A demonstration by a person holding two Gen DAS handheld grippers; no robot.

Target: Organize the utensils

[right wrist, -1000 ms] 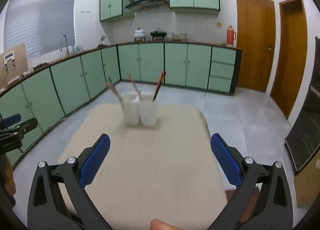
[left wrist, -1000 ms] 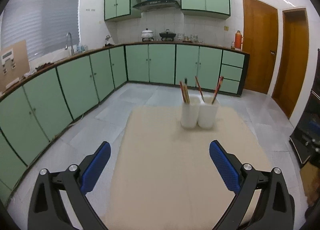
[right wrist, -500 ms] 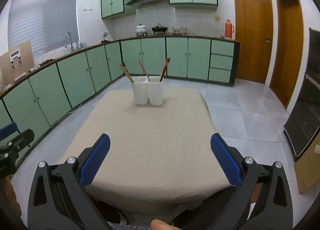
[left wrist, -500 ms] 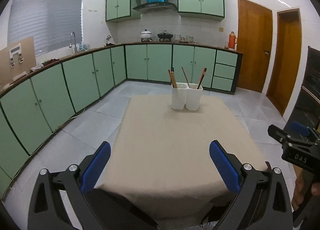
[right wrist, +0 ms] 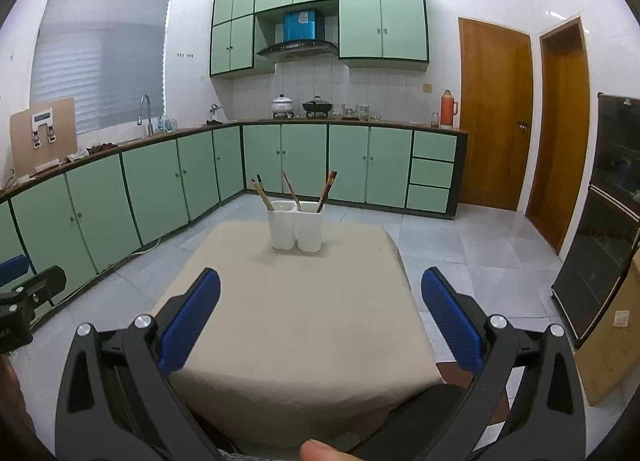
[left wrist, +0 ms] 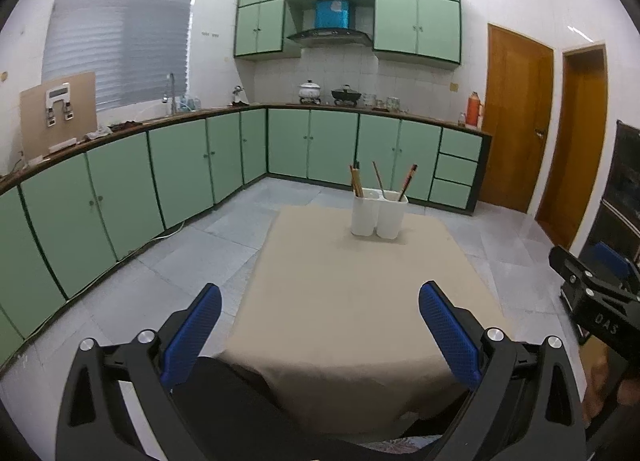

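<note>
**Both grippers held wide over the near edge of the table**

The left gripper point(left wrist: 320, 319) was held low in front of the near edge of the table point(left wrist: 360, 301), its blue fingers point(left wrist: 192, 335) spread wide with nothing between them. The right gripper point(right wrist: 320, 309) sat in much the same pose, level and pointing across the table, its blue pads point(right wrist: 450, 317) likewise far apart and empty.

The white holder point(left wrist: 379, 213), two cups joined side by side, stood upright near the far edge of the beige tablecloth, well apart from both grippers. Brown chopsticks point(left wrist: 356, 183) leaned out of its cups, some toward the left and a reddish pair point(left wrist: 409, 181) toward the right.

The left wrist view caught the right gripper's black body at its right edge, with part of a hand point(left wrist: 608, 385) beneath it. The right wrist view showed instead the left gripper's tip at its left edge, a fingertip point(right wrist: 316, 451) at the bottom, and a cardboard box point(right wrist: 612, 345) on the floor beside a dark cabinet point(right wrist: 600, 229).
</note>
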